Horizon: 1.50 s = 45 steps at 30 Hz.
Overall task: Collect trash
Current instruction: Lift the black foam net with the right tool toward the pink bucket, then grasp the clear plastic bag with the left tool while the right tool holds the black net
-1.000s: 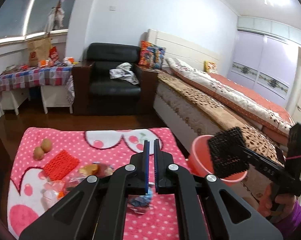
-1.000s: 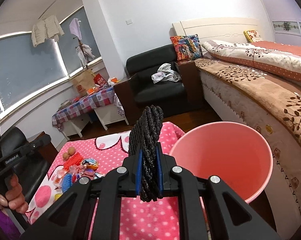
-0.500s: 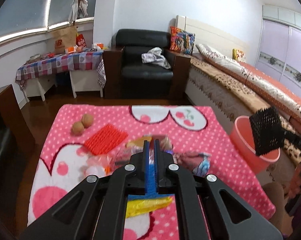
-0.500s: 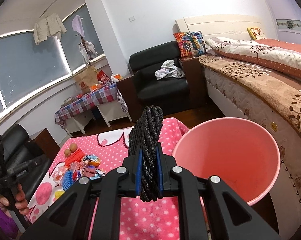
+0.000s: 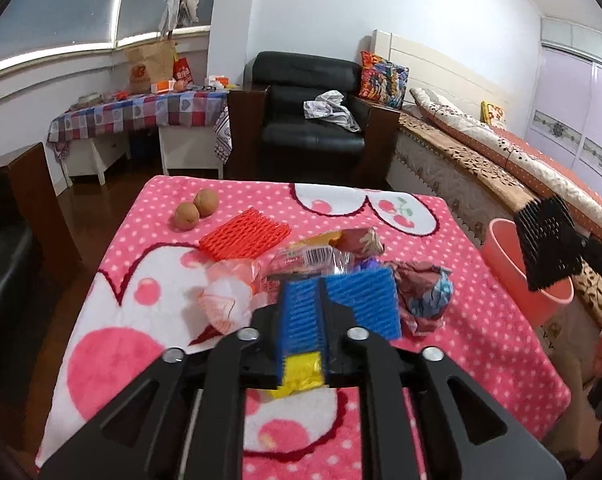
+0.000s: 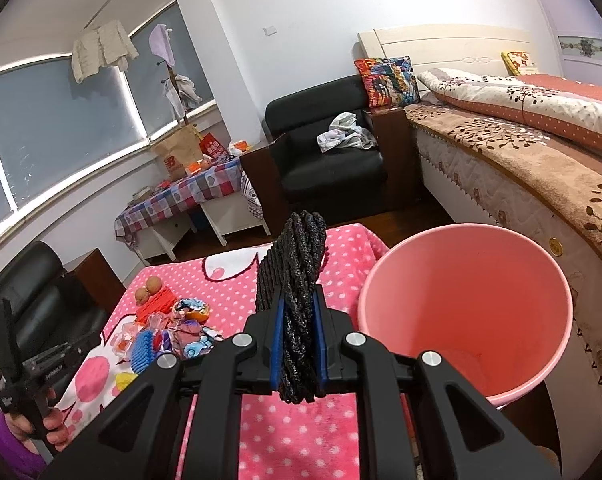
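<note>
My left gripper hangs low over a trash pile on the pink dotted table. Its jaws are opening. A blue foam net shows in the gap and to the right of the right finger; I see no pad pressing on it. Around it lie a yellow wrapper, clear wrappers, a crumpled wrapper and a red foam net. My right gripper is shut on a black foam net, held just left of the pink bucket.
Two brown round fruits lie at the table's far left. The bed runs along the right, behind the bucket. A black armchair and a checkered side table stand beyond the table. A dark chair stands at the left.
The left gripper came down and closer to the pile, and its jaws have parted from shut. The right gripper stays by the bucket with the black net.
</note>
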{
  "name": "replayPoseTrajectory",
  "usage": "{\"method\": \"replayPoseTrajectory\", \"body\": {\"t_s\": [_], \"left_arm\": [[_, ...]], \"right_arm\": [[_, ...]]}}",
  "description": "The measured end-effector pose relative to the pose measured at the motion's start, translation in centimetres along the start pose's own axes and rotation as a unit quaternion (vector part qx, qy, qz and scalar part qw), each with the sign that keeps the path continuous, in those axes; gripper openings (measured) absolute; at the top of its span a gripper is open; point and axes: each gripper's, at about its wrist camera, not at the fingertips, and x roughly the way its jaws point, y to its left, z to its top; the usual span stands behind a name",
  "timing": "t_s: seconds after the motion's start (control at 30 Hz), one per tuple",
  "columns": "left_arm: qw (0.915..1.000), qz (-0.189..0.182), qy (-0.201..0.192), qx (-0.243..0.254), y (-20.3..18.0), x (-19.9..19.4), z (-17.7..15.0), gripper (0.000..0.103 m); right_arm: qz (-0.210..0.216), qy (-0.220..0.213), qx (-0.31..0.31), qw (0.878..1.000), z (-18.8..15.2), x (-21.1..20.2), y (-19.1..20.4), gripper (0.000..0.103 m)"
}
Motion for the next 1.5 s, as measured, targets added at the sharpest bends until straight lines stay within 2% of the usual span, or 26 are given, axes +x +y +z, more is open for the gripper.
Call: {"method": "replayPoseTrajectory", "body": {"t_s": [0.03,0.1,0.2,0.27,0.33,0.47,0.7,0.9,1.07,1.23,1.27,1.33,1.43,1.47,1.5], "left_arm": [[0.9998,-0.015,0.007,-0.008,0.2,0.0,-0.3,0.019],[0.9984,-0.044,0.023,-0.028,0.6,0.3,-0.6,0.033],[0.9977,-0.049,0.023,-0.041,0.9,0.4,-0.7,0.039],[0.9966,-0.066,0.024,-0.043,0.6,0.3,-0.6,0.041],[0.9969,-0.07,0.023,-0.027,-0.3,0.3,-0.4,0.041],[0.9978,-0.054,0.034,-0.014,-1.0,0.9,-0.3,0.041],[0.9979,-0.019,0.046,-0.041,1.8,2.0,-0.4,0.041],[0.998,0.011,0.035,-0.051,3.7,1.9,0.4,0.041],[0.9966,0.029,0.045,-0.062,3.8,3.1,0.6,0.041],[0.9933,0.078,0.074,-0.041,3.8,5.3,-0.5,0.041],[0.9919,0.078,0.084,-0.053,4.3,5.6,-0.7,0.041],[0.9919,0.068,0.083,-0.069,5.0,5.5,-0.7,0.041],[0.9926,0.065,0.078,-0.066,5.3,5.2,-0.8,0.041],[0.9927,0.065,0.077,-0.066,5.3,5.1,-0.9,0.039],[0.993,0.064,0.076,-0.065,5.2,5.1,-0.9,0.029]], "right_arm": [[0.001,0.001,-0.001,1.0,-0.1,0.0,0.1,0.013],[0.003,0.002,-0.003,1.0,-0.2,0.1,0.5,0.013],[0.005,0.004,-0.005,1.0,-0.4,0.1,1.0,0.013],[0.005,0.003,-0.008,1.0,-0.5,0.0,1.1,0.013],[0.004,0.001,-0.011,1.0,-0.6,-0.2,1.4,0.013],[0.005,0.0,-0.011,1.0,-0.7,-0.4,1.4,0.013],[0.001,0.001,-0.014,1.0,-0.8,-0.4,1.3,0.013],[0.003,0.007,-0.015,1.0,-0.8,0.2,1.6,0.013],[0.006,0.013,-0.015,1.0,-0.7,0.7,1.9,0.013],[0.005,0.015,-0.02,1.0,-0.8,0.9,2.3,0.013],[0.004,0.016,-0.02,1.0,-0.7,0.9,2.3,0.013],[0.003,0.017,-0.019,1.0,-0.7,1.0,2.3,0.013],[0.005,0.018,-0.018,1.0,-0.7,1.1,2.3,0.013],[0.006,0.018,-0.018,1.0,-0.7,1.1,2.3,0.013],[0.007,0.018,-0.02,1.0,-0.7,1.1,2.4,0.013]]}}
